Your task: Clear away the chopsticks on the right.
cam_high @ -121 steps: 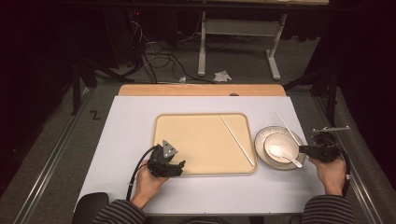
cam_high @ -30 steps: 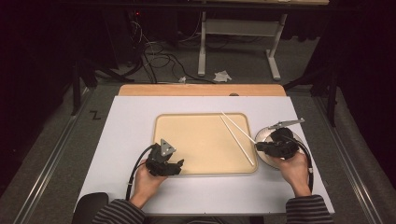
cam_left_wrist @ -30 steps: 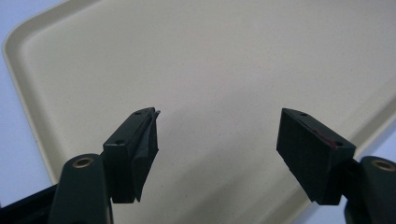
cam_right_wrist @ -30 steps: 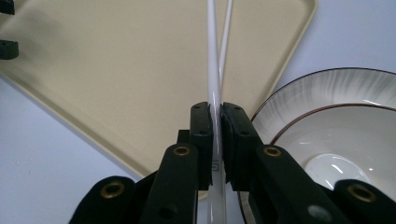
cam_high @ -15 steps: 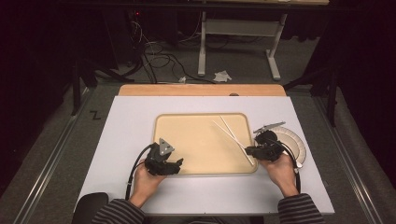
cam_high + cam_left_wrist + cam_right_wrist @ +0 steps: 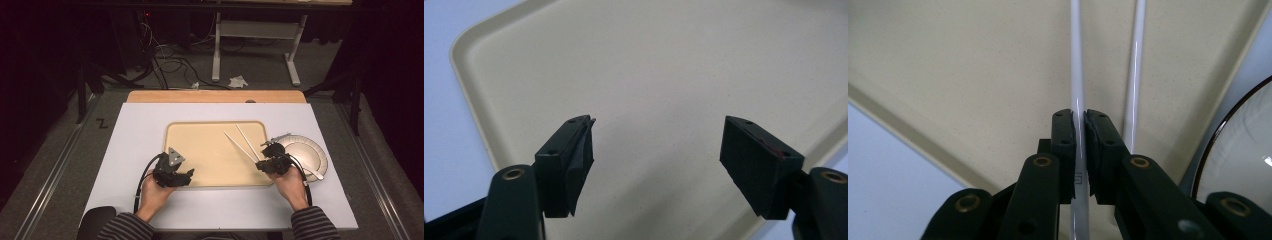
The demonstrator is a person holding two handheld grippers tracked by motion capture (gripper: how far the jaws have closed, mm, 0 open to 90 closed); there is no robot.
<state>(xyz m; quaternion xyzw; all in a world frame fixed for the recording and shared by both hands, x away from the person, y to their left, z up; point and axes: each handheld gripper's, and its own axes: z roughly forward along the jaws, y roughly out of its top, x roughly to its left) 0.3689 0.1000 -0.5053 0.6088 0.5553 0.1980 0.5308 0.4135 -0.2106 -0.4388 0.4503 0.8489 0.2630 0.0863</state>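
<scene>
The right gripper (image 6: 1079,150) clamps one slim white chopstick (image 6: 1077,75) over the right edge of the smooth beige tray (image 6: 200,135), apparently to lay it beside its mate (image 6: 1135,70) already resting there. The left gripper (image 6: 656,160) hovers wide and empty over the tray's near-left corner, while the round glossy bowl (image 6: 305,155) sits off the tray's right edge.

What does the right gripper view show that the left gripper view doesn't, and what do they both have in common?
Right gripper view: the right gripper shut on one white chopstick, a second chopstick lying beside it on the tray, and the dark rim of a bowl at the edge. Left gripper view: the left gripper with jaws wide apart, nothing between them. Both: the beige tray and the white table.
</scene>
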